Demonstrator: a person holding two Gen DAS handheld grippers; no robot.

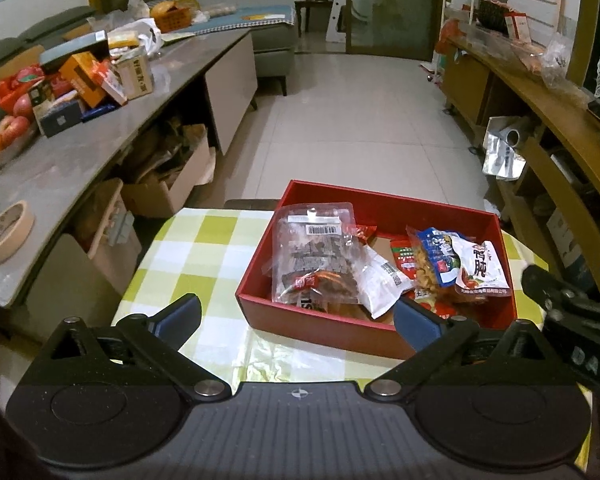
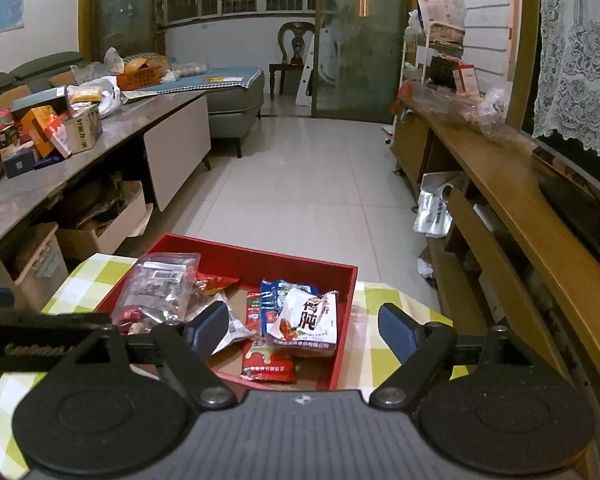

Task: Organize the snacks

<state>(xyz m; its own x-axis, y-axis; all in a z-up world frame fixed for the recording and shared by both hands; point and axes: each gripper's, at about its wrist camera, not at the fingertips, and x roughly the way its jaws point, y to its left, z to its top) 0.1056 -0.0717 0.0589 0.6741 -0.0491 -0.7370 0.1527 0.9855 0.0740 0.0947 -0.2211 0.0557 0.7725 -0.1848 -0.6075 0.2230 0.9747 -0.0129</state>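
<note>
Currently the red box (image 1: 320, 314) sits on the checked tablecloth (image 1: 196, 248), snack packets (image 1: 314, 256) piled inside, lower ones hidden. My left gripper (image 1: 296, 316) and right gripper (image 2: 300, 330) gape wide, empty, near the box's front wall.

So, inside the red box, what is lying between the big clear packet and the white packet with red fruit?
In the left wrist view, a silver-white packet and a red sachet lie between the clear packet and the white packet, inside the red box.

Snack packets (image 2: 300, 316) fill the red box (image 2: 344, 320) on the checked tablecloth (image 2: 96, 276).
</note>
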